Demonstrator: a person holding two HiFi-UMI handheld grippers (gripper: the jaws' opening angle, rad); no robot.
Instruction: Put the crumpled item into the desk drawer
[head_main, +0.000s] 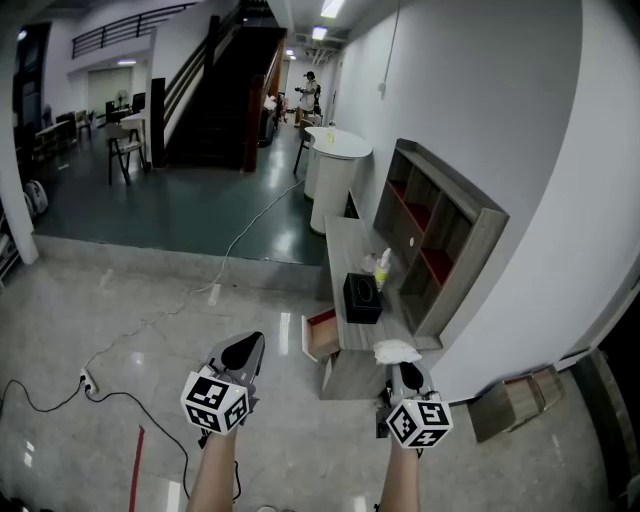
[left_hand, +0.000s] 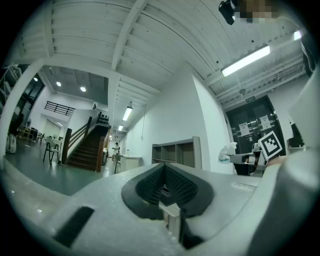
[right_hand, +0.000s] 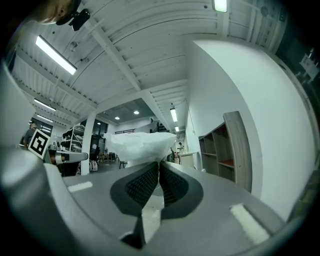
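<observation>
The crumpled white item (head_main: 396, 351) sticks up from the tips of my right gripper (head_main: 408, 375), which is shut on it. In the right gripper view the item (right_hand: 142, 145) bulges above the pinched black pads (right_hand: 172, 182). The grey desk (head_main: 342, 245) stands along the wall ahead, and its drawer (head_main: 320, 335) is pulled open on the near left side, with a reddish inside. The right gripper hovers over the desk's near end, right of the drawer. My left gripper (head_main: 243, 352) is over the floor left of the drawer, shut and holding nothing; its tips (left_hand: 164, 167) meet.
A black tissue box (head_main: 362, 298) and a spray bottle (head_main: 383, 268) stand on the desk. A grey shelf unit (head_main: 440, 240) leans on the wall behind it. A round white counter (head_main: 335, 165) is farther off. Cables (head_main: 90, 385) run across the floor at the left.
</observation>
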